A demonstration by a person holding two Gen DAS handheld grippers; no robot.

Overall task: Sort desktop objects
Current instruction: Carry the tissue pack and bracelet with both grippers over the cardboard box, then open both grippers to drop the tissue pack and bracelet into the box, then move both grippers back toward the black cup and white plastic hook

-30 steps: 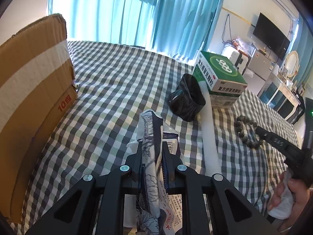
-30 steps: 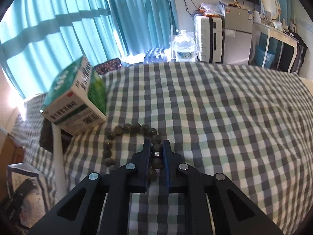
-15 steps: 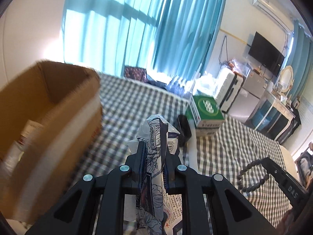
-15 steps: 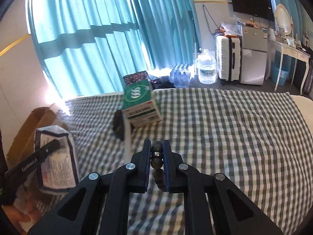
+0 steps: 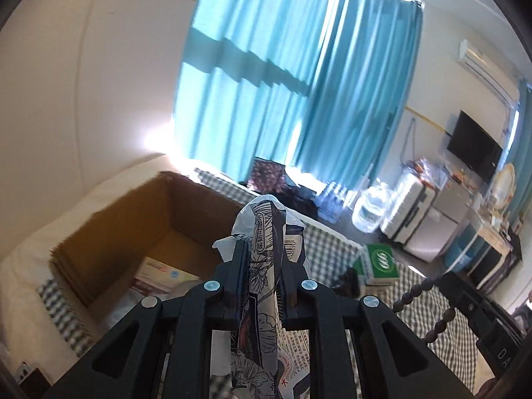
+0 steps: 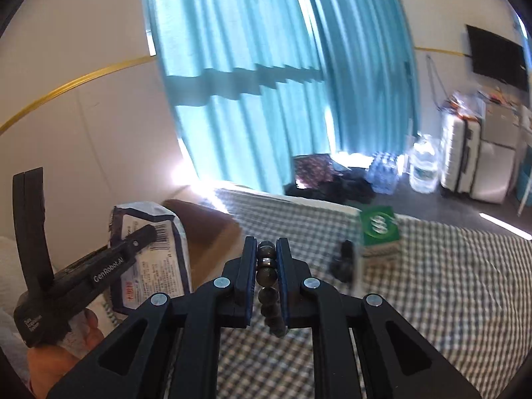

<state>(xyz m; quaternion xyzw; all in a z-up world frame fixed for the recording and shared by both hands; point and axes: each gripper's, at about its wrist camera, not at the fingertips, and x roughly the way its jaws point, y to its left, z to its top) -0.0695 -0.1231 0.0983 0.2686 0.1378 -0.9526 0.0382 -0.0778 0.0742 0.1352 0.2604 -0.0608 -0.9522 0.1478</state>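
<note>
My left gripper [image 5: 262,249] is shut on a white and dark-blue printed packet [image 5: 262,286] and holds it in the air above the open cardboard box [image 5: 133,229]. The packet also shows in the right wrist view [image 6: 153,259], with the left gripper [image 6: 99,266] clamped on it. My right gripper [image 6: 266,249] is shut on a dark bead bracelet [image 6: 267,286] that hangs down between the fingers, well above the bed. The bracelet also shows in the left wrist view [image 5: 429,306], hanging from the right gripper [image 5: 472,306].
The box holds a white and pink carton [image 5: 163,272] and other items. A green medicine box [image 6: 379,229] and a black roll [image 6: 344,262] sit on the checked bedspread [image 6: 449,282]. Blue curtains, a water jug [image 6: 424,163] and a suitcase stand beyond the bed.
Both grippers have risen and swung left toward the cardboard box. The packet is now over the box opening. The bracelet has been lifted off the bedspread and hangs free.
</note>
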